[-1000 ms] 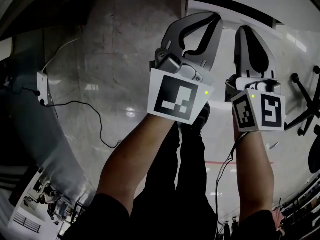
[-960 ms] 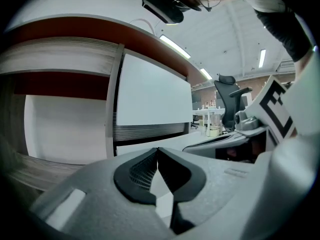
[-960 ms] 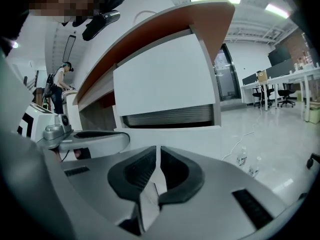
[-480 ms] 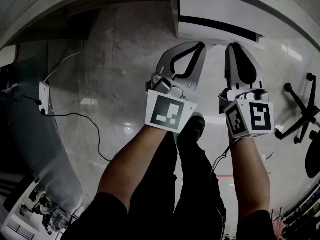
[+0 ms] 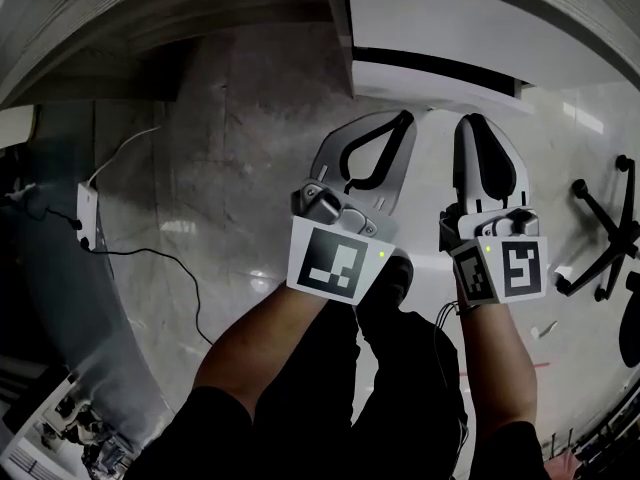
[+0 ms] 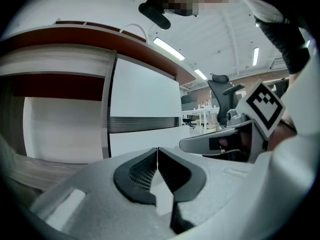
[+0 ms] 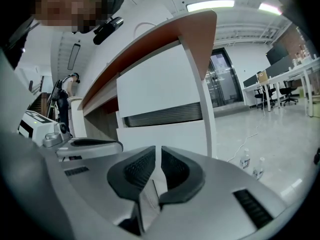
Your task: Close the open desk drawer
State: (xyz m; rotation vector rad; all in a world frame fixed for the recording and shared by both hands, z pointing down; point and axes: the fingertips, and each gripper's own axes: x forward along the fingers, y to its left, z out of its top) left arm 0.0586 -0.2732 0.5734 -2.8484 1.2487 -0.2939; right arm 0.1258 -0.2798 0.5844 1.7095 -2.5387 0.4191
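The white drawer unit (image 5: 430, 28) hangs under the desk at the top of the head view, with a dark band (image 5: 430, 68) across its front. My left gripper (image 5: 398, 120) is shut and empty, its tips just short of the unit's lower edge. My right gripper (image 5: 478, 124) is beside it, also shut and empty. In the left gripper view the white drawer fronts (image 6: 145, 96) stand ahead with a grooved dark strip (image 6: 145, 124) between them. The right gripper view shows the same fronts (image 7: 160, 89) and strip (image 7: 162, 115) under the reddish desktop (image 7: 150, 39).
A power strip (image 5: 85, 203) with a black cable lies on the grey floor at left. An office chair base (image 5: 600, 233) stands at right. The person's legs and a shoe (image 5: 392, 273) are below the grippers. Two bottles (image 7: 250, 161) stand on the floor beyond the unit.
The drawer unit has come further into the head view and now sits nearer the gripper tips. Both grippers sit slightly lower in frame and have stayed shut.
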